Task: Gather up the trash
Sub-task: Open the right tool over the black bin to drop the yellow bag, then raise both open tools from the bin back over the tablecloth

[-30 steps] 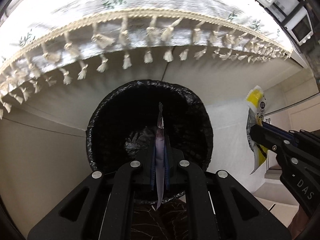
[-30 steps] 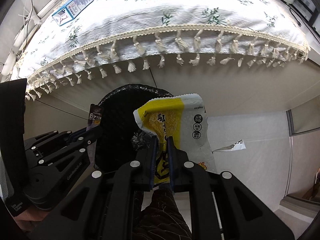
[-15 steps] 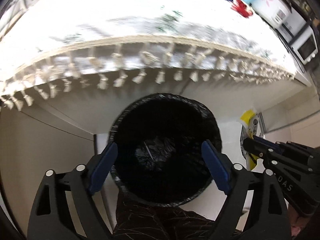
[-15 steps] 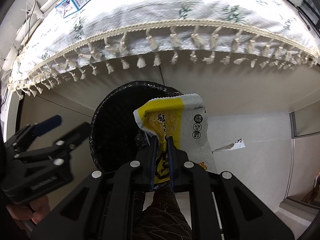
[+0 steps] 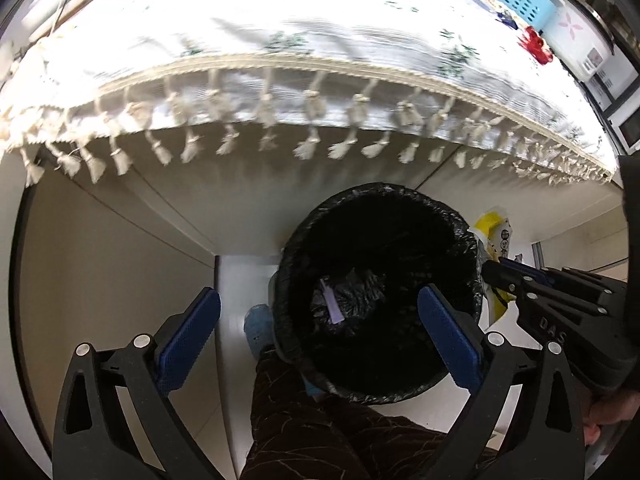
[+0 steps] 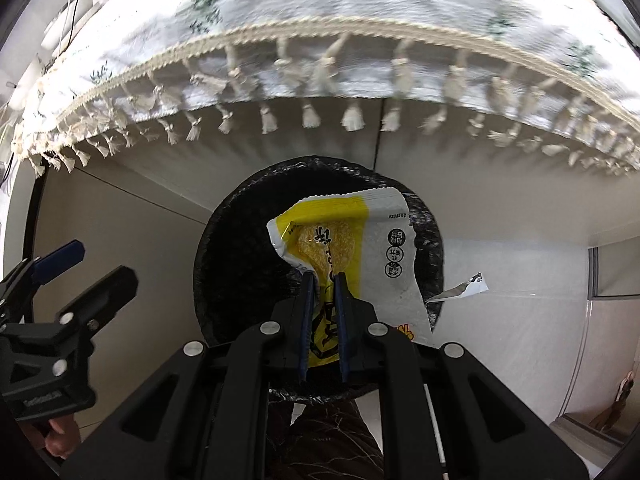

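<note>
right gripper [image 6: 323, 280] is over the bin [image 6: 224, 248] now, fingers pinched tight on the yellow wrapper [image 6: 352, 240], which hangs square above the black mouth. this looks like the drop step for that piece: the next move, as i read it, is simply to part the fingers while the wrapper sits over the opening, not the rim.

left gripper [image 5: 318, 320] hangs wide open and empty, its blue ribbed pads [image 5: 448, 336] spread either side of the bin's near edge. down inside, a pale lilac strip [image 5: 332, 304] lies on the crumpled liner at the bottom, so one piece of trash is already in.

the wrapper is thin crinkly film, yellow and white with black print, creased and curled at its top edge. it is light, so it may flutter or cling to a pad when let go. the liner is glossy black plastic, wrinkled and folded over a round rim.

there's a torn white scrap [image 6: 464, 289] on the pale floor just right of the bin, likely the next pickup.

above it all, the tablecloth [image 6: 360, 20], a white ribbed weave with green sprigs and a cream tassel fringe, overhangs the table edge.
</note>
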Motion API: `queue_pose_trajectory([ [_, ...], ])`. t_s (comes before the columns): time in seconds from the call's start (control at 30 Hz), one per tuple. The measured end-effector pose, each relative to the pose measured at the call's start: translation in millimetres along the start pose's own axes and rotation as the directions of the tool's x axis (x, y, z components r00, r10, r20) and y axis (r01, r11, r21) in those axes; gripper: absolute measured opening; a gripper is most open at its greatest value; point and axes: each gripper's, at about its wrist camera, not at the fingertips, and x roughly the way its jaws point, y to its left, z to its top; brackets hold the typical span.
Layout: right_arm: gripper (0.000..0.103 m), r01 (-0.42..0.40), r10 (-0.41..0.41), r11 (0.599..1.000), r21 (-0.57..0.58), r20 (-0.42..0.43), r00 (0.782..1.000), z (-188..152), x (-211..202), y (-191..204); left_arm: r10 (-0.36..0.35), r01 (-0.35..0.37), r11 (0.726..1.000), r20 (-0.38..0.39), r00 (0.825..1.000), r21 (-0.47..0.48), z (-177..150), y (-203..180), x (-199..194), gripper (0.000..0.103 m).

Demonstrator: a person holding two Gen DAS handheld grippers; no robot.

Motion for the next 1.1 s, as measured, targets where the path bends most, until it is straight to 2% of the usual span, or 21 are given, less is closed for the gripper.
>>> queue_pose_trajectory([
  [0.37,0.017,-0.001,0.000,1.000,-0.026,-0.029,1.000,8,15,11,0.028,-0.029,0.999,-0.025,0.999,-0.041,-1,25,-1,0.097],
  [0.5,0.032,-0.004,0.004,1.000,-0.020,-0.026,1.000,10,19,9,0.024,-0.024,0.999,-0.017,1.000,-0.031,0,24,-2,0.097],
  [0.63,0.040,-0.012,0.012,1.000,-0.009,-0.009,1.000,14,17,8,0.024,-0.024,1.000,-0.007,1.000,-0.010,5,19,-2,0.097],
  [0.7,0.049,-0.014,0.014,1.000,-0.006,0.001,1.000,14,13,7,0.028,-0.028,1.000,0.001,1.000,0.003,8,16,-4,0.097],
  [0.73,0.052,-0.013,0.013,1.000,-0.005,0.008,1.000,15,10,7,0.026,-0.026,1.000,0.005,1.000,0.007,9,15,-6,0.097],
  [0.8,0.069,-0.009,0.009,1.000,-0.008,0.031,0.999,16,0,6,0.020,-0.021,1.000,0.011,1.000,0.008,13,14,-10,0.097],
  [1.0,0.090,0.014,-0.013,1.000,-0.006,0.103,0.995,21,-35,0,0.030,-0.030,0.999,0.026,0.999,0.022,23,7,-25,0.097],
  [1.1,0.094,0.039,-0.042,0.999,0.025,0.131,0.990,26,-56,-7,0.017,-0.018,0.999,0.045,0.999,0.029,28,5,-41,0.097],
])
